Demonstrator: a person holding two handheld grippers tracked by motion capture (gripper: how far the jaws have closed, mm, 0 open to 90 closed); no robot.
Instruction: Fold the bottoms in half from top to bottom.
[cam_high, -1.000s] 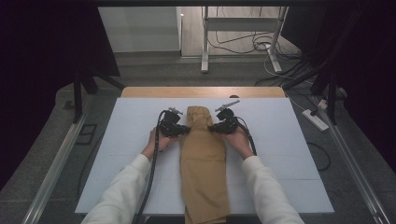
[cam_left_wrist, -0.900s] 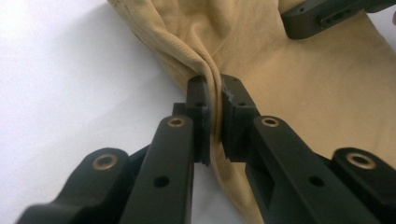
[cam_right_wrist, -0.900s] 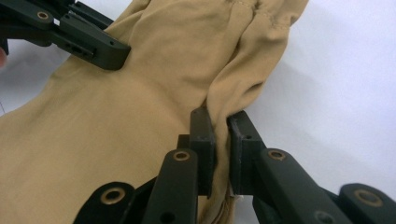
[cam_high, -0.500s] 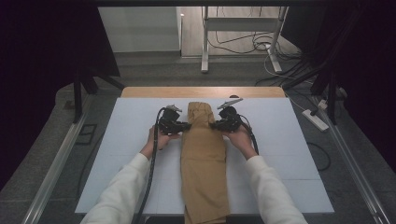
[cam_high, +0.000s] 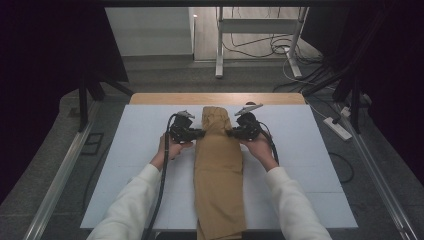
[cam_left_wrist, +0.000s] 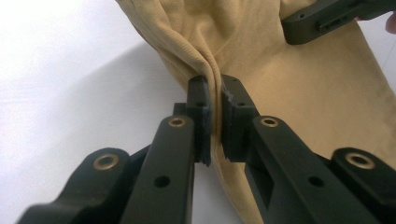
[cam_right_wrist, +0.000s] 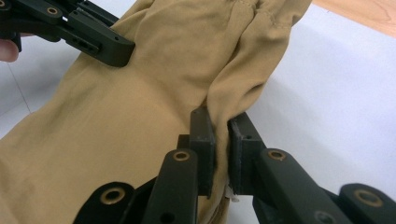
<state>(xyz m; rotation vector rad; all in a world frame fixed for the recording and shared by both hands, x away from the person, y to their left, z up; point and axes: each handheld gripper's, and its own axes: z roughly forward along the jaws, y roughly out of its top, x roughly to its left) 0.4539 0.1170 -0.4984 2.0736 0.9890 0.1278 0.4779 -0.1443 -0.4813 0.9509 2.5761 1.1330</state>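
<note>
A long tan garment, folded into a narrow strip and probably trousers, lies down the middle of the white worktop, its near end hanging over the worktop's near edge. The left gripper meets the garment's left edge near the far end, and the right gripper meets its right edge directly opposite.

In the left gripper view the jaws are clamped on a pinched ridge of the garment's edge, with the cloth gathered between the pads. In the right gripper view the jaws likewise grip a fold of the opposite edge.

Holding both edges level with each other likely keeps the far end square, so it can be lifted or folded toward the garment's near end without skewing.
</note>
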